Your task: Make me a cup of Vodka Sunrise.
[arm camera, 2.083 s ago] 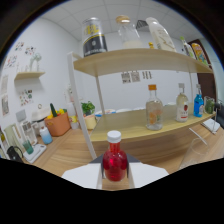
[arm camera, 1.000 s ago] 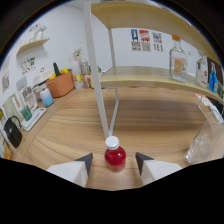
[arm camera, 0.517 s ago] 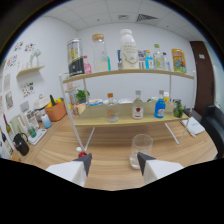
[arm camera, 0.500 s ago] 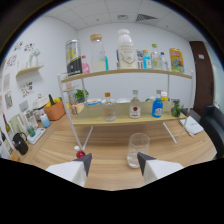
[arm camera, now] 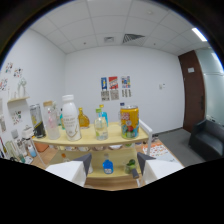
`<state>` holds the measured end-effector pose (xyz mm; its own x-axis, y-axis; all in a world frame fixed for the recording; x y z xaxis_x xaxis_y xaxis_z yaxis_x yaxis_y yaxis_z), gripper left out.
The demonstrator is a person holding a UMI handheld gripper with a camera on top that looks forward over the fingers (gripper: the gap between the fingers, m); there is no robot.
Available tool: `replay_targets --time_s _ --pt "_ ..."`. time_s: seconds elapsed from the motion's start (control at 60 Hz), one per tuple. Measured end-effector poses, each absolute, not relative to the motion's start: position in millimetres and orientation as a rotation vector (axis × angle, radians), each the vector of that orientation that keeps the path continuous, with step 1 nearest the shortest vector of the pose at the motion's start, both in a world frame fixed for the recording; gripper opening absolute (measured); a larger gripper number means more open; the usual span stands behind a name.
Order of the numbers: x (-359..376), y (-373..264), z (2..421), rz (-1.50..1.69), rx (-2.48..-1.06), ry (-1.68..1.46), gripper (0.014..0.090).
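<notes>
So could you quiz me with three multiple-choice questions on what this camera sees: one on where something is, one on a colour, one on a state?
1. Where does the tall white bottle stand?
A. on the top shelf
B. on the floor
C. between the fingers

2. What colour is the door?
A. white
B. dark brown
C. green

3. How are the gripper fingers?
A. shut on a bottle
B. open, holding nothing
C. shut on a glass

Answers: 1 A, it stands among the shelf's bottles; 2 B, dark against the white wall; 3 B, a clear gap shows between them.
</notes>
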<state>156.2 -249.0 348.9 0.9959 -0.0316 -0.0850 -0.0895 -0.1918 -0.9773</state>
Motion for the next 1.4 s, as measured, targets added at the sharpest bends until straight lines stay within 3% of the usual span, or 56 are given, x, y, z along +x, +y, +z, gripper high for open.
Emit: replay_targets --time_s 0.183,0.333,0.45,0.517,0.833,1.167,1.283,1.4 --pt "194 -180 398 0.06 -1.692 0.063 0.0849" --pt "203 -138 385 0.068 -1.729 0.019 0.0812" --pt "209 -118 374 0.059 -1.758 0.01 0.069" --pt "212 -111 372 0.058 -1.754 0.003 0.0538" --pt "215 -121 377 0.013 -1.751 0.017 0.0509" --pt "207 -190 424 0.031 -1.691 0.078 0.0506" --pt "193 -221 407 0.025 -1.688 0.088 0.0506" --pt "171 -244 352 0.055 -1.744 0.113 0.0504"
